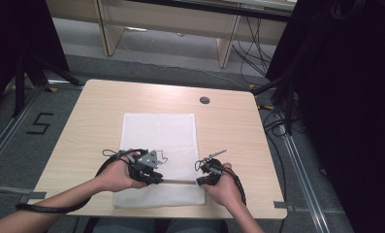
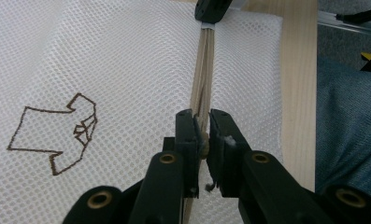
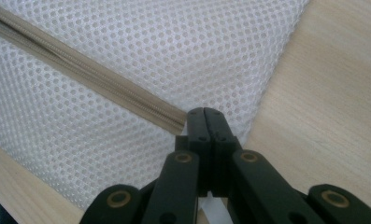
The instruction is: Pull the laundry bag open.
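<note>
Near the front edge of the counter (image 1: 83, 121), a white mesh laundry bag (image 1: 158, 141) lies flat, its beige zipper (image 1: 178, 182) running between the two hands. The left gripper (image 2: 201, 135) has its jaws nearly closed on what looks like the zipper pull, while the right gripper (image 3: 205, 122) has its jaws fully closed, pinching the bag's fabric at the zipper's end. If the left hand pulls off the zipper's line, the small pull may slip from the jaws or the slider may snag the mesh; a weak right-hand pinch would let the whole bag slide and bunch.
</note>
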A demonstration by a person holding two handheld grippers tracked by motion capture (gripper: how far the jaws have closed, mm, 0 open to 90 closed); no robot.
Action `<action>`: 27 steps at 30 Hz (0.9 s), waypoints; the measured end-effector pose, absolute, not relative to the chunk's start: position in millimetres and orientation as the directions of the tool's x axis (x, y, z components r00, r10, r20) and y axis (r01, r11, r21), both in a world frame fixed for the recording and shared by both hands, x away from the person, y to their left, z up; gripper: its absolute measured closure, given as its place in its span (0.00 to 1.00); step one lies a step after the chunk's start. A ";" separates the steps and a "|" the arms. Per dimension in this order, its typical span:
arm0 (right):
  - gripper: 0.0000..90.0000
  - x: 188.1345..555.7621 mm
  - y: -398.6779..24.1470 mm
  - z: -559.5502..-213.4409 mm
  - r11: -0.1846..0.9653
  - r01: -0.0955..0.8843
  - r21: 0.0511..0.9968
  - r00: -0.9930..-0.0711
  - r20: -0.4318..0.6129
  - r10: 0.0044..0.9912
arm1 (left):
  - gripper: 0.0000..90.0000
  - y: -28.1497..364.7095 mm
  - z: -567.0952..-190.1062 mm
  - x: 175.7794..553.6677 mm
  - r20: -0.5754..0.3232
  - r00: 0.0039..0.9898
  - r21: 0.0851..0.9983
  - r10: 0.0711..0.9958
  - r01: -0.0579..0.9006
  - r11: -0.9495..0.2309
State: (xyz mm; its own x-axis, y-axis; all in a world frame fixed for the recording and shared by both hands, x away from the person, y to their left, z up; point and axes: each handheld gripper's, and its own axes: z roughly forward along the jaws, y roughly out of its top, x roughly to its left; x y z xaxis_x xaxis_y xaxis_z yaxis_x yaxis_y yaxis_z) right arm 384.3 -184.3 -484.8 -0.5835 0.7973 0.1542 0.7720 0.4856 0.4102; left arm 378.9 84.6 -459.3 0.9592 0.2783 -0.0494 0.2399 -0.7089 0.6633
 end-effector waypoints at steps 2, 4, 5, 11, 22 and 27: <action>1.00 384.3 -184.2 -484.9 0.485 0.773 0.410 -0.583 0.155 0.798 | 0.91 86.4 -458.8 380.3 -0.040 0.963 0.659 0.268 0.227 -0.717; 1.00 384.2 -183.8 -484.6 0.485 0.773 0.410 -0.582 0.152 0.799 | 0.91 88.8 -459.3 378.8 -0.060 0.955 0.665 0.292 0.256 -0.702; 1.00 384.2 -183.8 -484.6 0.485 0.773 0.410 -0.582 0.152 0.799 | 0.91 89.9 -459.3 379.3 -0.056 0.957 0.669 0.284 0.247 -0.701; 1.00 383.9 -183.4 -484.5 0.490 0.769 0.410 -0.586 0.147 0.797 | 0.91 92.3 -460.1 377.7 -0.047 0.959 0.663 0.281 0.240 -0.709; 1.00 384.0 -183.3 -484.5 0.490 0.769 0.411 -0.586 0.147 0.796 | 0.91 103.3 -460.6 374.5 -0.051 0.954 0.657 0.295 0.255 -0.709; 1.00 384.4 -183.4 -484.6 0.489 0.770 0.410 -0.585 0.149 0.797 | 0.91 112.4 -460.1 374.5 -0.074 0.947 0.671 0.313 0.280 -0.687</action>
